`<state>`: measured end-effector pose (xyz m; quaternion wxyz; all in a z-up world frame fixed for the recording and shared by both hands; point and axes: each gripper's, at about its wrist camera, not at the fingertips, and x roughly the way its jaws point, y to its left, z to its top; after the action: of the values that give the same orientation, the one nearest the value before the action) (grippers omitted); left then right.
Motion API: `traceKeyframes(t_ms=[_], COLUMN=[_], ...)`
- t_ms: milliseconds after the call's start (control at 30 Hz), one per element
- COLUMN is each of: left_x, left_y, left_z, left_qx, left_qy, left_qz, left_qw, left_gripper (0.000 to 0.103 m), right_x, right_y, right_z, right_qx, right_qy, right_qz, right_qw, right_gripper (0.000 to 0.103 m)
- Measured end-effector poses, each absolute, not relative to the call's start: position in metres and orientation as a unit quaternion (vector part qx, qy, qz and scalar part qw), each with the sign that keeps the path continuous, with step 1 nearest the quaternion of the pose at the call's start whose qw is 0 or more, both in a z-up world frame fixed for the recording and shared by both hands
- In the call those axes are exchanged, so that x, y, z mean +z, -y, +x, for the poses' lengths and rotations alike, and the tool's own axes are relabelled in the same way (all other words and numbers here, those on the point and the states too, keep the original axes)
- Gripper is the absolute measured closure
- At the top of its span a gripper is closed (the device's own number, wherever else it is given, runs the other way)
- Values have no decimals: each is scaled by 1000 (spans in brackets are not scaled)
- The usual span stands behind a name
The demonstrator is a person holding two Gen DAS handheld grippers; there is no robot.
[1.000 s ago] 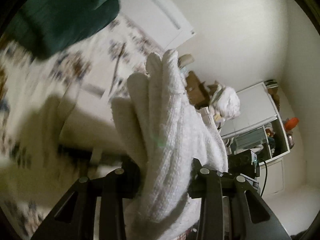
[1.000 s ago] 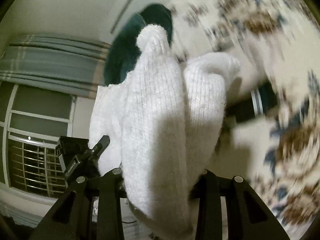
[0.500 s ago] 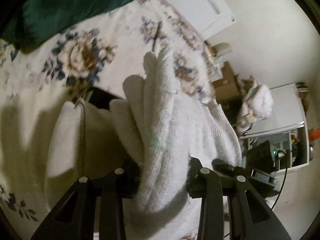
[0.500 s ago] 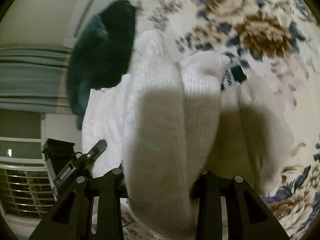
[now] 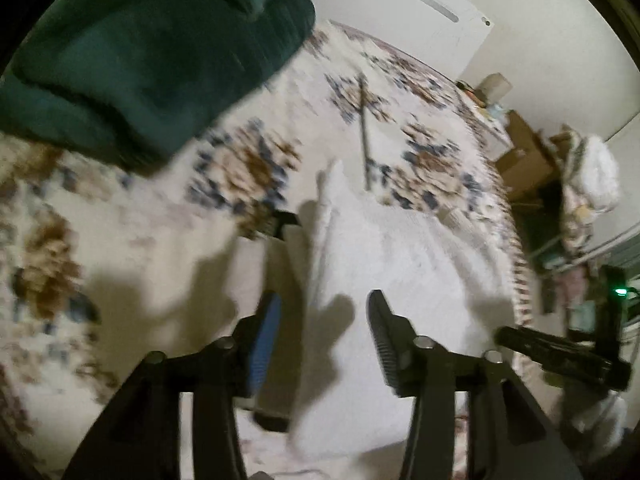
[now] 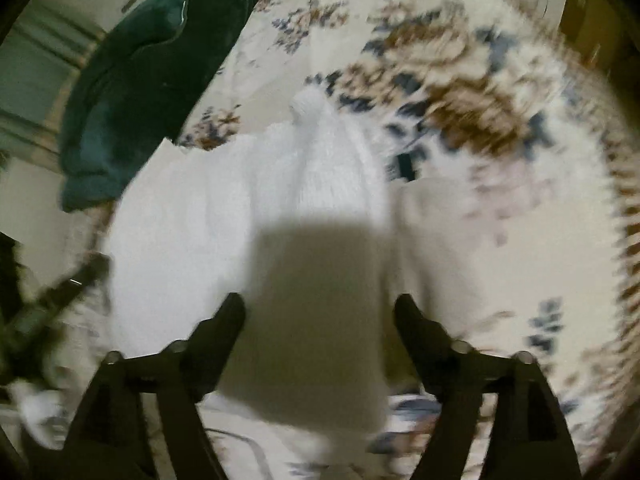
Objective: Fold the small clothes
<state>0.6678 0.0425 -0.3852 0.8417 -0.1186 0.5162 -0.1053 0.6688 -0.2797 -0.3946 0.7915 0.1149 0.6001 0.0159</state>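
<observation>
A white knitted garment [image 5: 400, 264] lies on the floral bedspread [image 5: 132, 240]. It also shows in the right wrist view [image 6: 248, 216], with a folded part reaching toward a pompom-like tip [image 6: 310, 104]. A cream cloth [image 6: 432, 232] with a dark label lies beside it, seen in the left wrist view too [image 5: 276, 272]. My left gripper [image 5: 320, 332] is open and empty just above the garment. My right gripper [image 6: 320, 320] is open and empty above the garment's near edge.
A dark green cushion [image 5: 152, 56] lies on the bed at the far left; it also shows in the right wrist view [image 6: 148, 84]. Cardboard boxes [image 5: 524, 156] and a shelf with clutter [image 5: 580, 240] stand beyond the bed's right edge. A white wall panel [image 5: 420, 12] stands behind.
Both grippers have opened and let go of the white knitted garment, which now lies flat on the bedspread. Both have drawn back a little from it.
</observation>
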Motion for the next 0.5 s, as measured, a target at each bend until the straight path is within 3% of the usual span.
traceKeyframes(t_ms=[33,67,133,333,500], left_x=[-385,-380,-372,-355,-312], left_y=[-41,-38,-30,-7,5], left_z=[665,658,645,612,573], left_qx=[-101,-93,-82,-57,-56], left_qy=[-510,-499,-488,-498,-478], left_qz=[-110,-97,-69,-14,3], left_qw=[847,856,866,865,877], left_gripper=[31,24,3,0,0], right_x=[-389,-384,-374,-330,-270], right_y=[277,275,270,254,245], right_z=[662,654,638,581,531], right_qx=[6,-5,-31,-95,-137], right_qy=[-597,-593,-588,-560,-516], right_qz=[102,92,71,24,-5], right_qw=[796,800,805,823,846], right_gripper=[9,3,0,0,0])
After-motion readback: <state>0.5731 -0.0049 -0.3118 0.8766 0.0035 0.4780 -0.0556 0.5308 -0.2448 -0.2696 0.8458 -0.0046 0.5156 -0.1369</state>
